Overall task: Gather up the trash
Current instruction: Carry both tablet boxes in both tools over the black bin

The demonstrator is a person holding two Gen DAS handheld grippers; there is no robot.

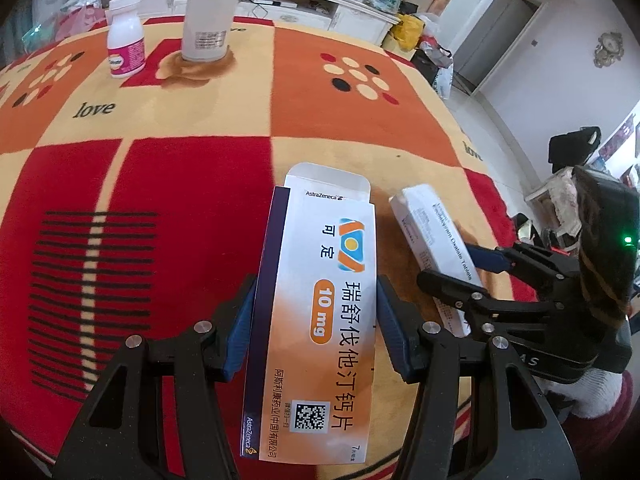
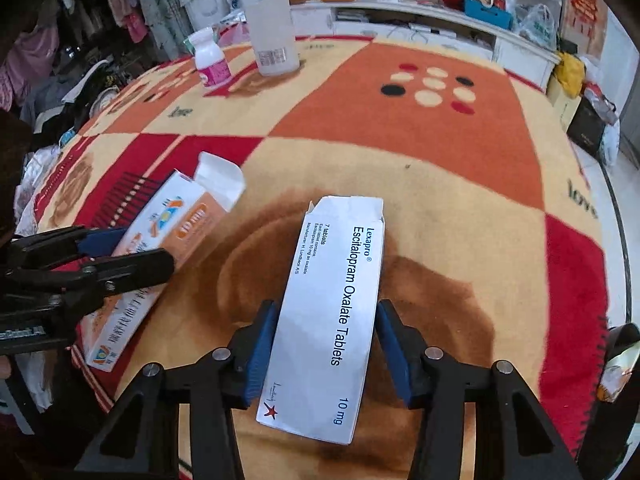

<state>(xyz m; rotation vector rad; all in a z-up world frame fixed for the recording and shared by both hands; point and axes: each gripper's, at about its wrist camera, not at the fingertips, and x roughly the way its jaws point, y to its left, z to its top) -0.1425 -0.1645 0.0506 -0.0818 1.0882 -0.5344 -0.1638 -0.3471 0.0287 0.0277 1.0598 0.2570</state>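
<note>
My left claw (image 1: pixel 316 320) grips the orange-and-white pill box (image 1: pixel 316 312) across its long sides, top flap open, pointing to 12 o'clock. My right claw (image 2: pixel 326 344) is clenched the same way on the white pill box (image 2: pixel 332 312), far end torn open. From the left view the white box (image 1: pixel 436 248) sits at 3 o'clock, just beside the orange one. Both boxes are over the red, orange and cream patterned cloth (image 1: pixel 180 120) covering the bench. Far off at 11 o'clock: small white bottle with pink label (image 1: pixel 125 38), tall pale container (image 1: pixel 210 8) beside it, apart.
</note>
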